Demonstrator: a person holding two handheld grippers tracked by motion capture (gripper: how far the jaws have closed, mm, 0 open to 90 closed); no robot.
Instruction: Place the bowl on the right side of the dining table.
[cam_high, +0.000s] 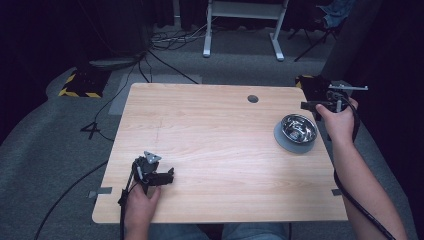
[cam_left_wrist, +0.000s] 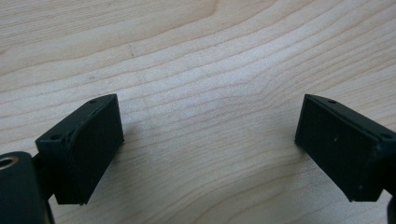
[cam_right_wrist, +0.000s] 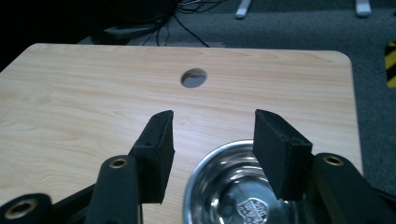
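A shiny steel bowl (cam_high: 298, 128) rests on a grey round mat (cam_high: 280, 138) near the table's right edge. In the right gripper view the bowl (cam_right_wrist: 233, 191) lies just below the two black jaws, and it looks empty. My right gripper (cam_high: 311, 97) hovers beyond the bowl at the right edge, held in a hand; in its own view the gripper (cam_right_wrist: 212, 140) is open with nothing between its fingers. My left gripper (cam_high: 169, 176) lies low over the table's front left, and in its own view the gripper (cam_left_wrist: 210, 140) stands wide open over bare wood.
The wooden table (cam_high: 210, 135) has a round cable hole (cam_high: 253, 98) near its far edge. Beyond it lie grey carpet, loose cables (cam_high: 170, 42) and a white desk frame (cam_high: 240, 30). A yellow-black striped block (cam_high: 80, 87) sits on the floor at left.
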